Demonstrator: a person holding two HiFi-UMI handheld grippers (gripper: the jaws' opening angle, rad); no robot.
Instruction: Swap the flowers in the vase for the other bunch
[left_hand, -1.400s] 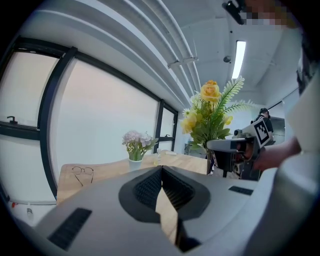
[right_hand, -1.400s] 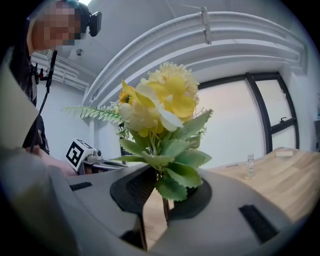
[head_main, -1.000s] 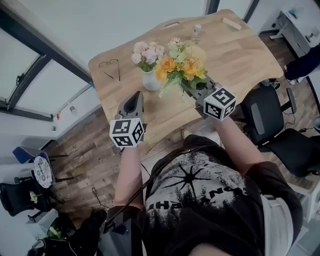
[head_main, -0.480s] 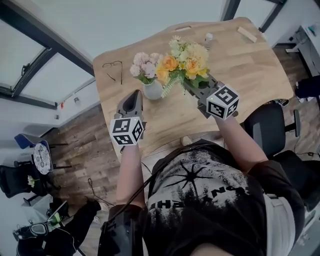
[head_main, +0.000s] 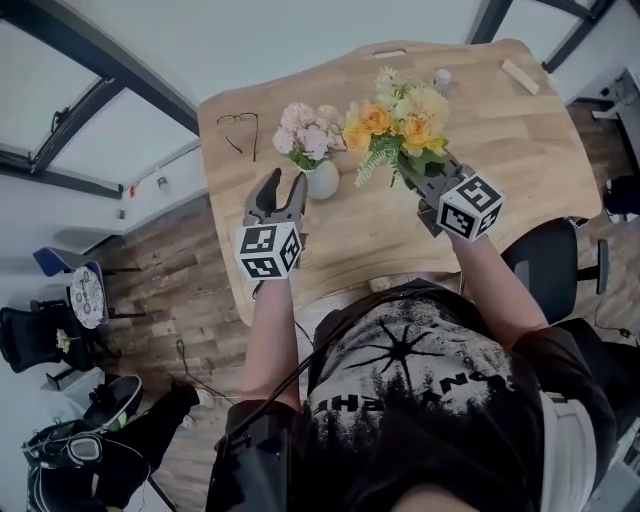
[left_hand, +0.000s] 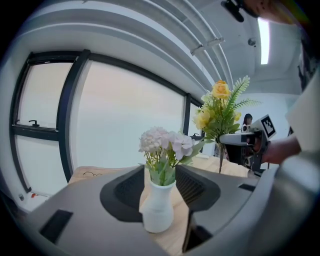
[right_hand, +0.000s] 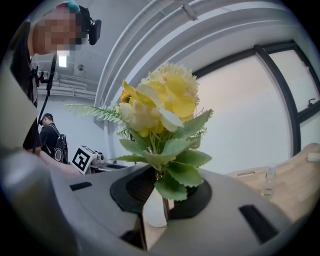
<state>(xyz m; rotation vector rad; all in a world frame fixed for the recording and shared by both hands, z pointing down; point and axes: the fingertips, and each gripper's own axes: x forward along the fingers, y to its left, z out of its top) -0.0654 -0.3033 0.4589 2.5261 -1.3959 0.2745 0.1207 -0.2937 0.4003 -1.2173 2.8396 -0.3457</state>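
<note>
A white vase (head_main: 322, 180) with pink flowers (head_main: 308, 130) stands on the wooden table (head_main: 350, 240). My left gripper (head_main: 284, 185) sits just left of and behind it, its jaws opening. In the left gripper view the vase (left_hand: 157, 210) stands at the mouth of the jaws, and the pads do not press on it. My right gripper (head_main: 418, 170) is shut on the stems of the yellow and orange bunch (head_main: 400, 120), held upright to the right of the vase. In the right gripper view the yellow bunch (right_hand: 160, 115) fills the middle, with the vase (right_hand: 155, 210) seen through the gap.
Glasses (head_main: 238, 125) lie at the table's far left. A small bottle (head_main: 441, 77) and a wooden block (head_main: 520, 75) are near the far edge. A black office chair (head_main: 560, 280) stands to the right of the person.
The left jaws were shut and now stand apart. Both grippers have come closer to the vase, and the yellow bunch has travelled with the right one.
</note>
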